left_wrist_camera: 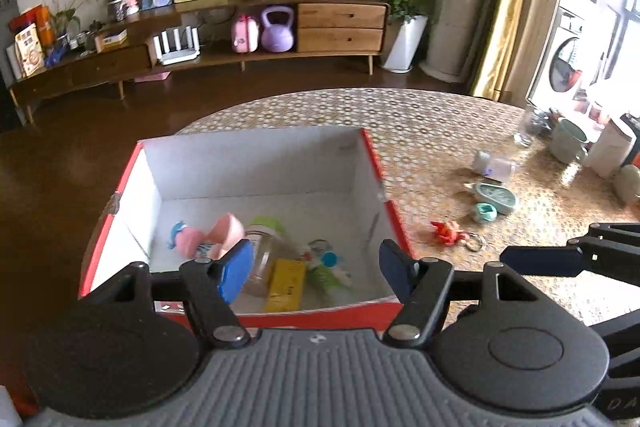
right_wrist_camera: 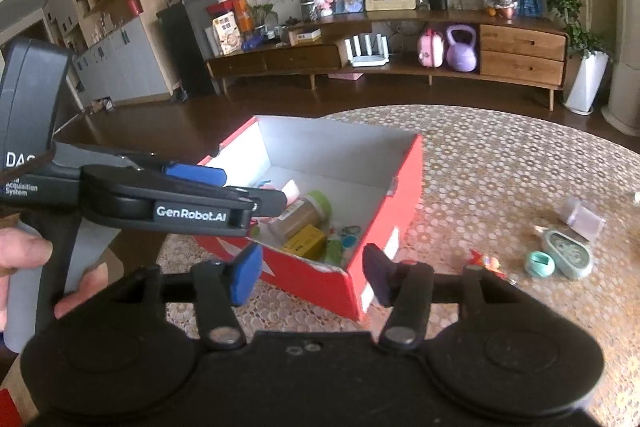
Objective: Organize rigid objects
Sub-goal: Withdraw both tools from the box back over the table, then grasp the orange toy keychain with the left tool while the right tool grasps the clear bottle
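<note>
Red box [left_wrist_camera: 390,211] sits centre frame on the patterned surface [left_wrist_camera: 440,131], holding a jar [left_wrist_camera: 266,255], yellow pack [left_wrist_camera: 285,285] and pink toy [left_wrist_camera: 208,235]. Left fingers [left_wrist_camera: 316,269] apart, nothing between them, over box. Right fingers [right_wrist_camera: 312,273] apart, empty, lower centre. Teal clock [right_wrist_camera: 568,253], red keychain [left_wrist_camera: 450,231] on surface, right.

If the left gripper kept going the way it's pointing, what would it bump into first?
Probably the jar lying in the red box. The open, empty left gripper points down into the box, and the jar shows between its fingers, though depth is hard to judge.
</note>
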Available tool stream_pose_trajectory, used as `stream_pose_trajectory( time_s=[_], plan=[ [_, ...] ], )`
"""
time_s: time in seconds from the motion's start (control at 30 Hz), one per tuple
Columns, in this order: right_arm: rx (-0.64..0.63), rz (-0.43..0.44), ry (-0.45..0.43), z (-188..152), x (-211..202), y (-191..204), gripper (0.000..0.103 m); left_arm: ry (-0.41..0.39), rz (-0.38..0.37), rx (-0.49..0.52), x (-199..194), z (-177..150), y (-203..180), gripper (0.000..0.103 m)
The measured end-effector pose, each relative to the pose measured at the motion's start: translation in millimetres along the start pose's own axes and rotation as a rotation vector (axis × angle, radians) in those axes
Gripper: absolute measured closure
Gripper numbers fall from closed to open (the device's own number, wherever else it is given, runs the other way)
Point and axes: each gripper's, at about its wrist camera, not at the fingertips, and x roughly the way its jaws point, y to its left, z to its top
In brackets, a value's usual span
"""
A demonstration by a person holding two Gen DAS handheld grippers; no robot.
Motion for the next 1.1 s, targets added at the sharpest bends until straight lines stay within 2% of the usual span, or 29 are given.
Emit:
stream_pose_trajectory(
  time_s=[0.1, 0.2, 0.43, 0.5, 0.67, 0.83, 0.97, 1.1],
  plan=[
    [0.016, -0.009, -0.017, -8, -15, -12, 0.038, -0.003, -0.017, 0.007, -3, -3, -13, 0.034],
    [0.031, -0.024, -0.024, -17, -27, -25, 0.035, -0.007, -0.032, 0.013, -4, -5, -28, 0.028],
    [0.07, -0.089, -0.045, -40, -52, -57, 0.015, -0.008, -0.074, 0.032, 4, -14, -60, 0.024],
    [0.073, -0.108, -0.039, -46, -56, -67, 0.015, -0.001, -0.087, 0.032, 8, -16, -69, 0.02],
    [0.111, -0.15, -0.029, -60, -66, -96, 0.013, 0.012, -0.101, 0.05, 21, -22, -92, 0.02],
    [0.125, -0.182, -0.031, -67, -73, -118, 0.013, 0.017, -0.147, 0.039, 34, -26, -109, 0.019],
    [0.133, -0.206, -0.033, -70, -77, -135, 0.013, 0.013, -0.167, 0.035, 48, -28, -123, 0.011],
    [0.145, -0.236, -0.034, -70, -74, -152, 0.013, 0.017, -0.181, 0.008, 64, -30, -133, 0.01]
  ],
)
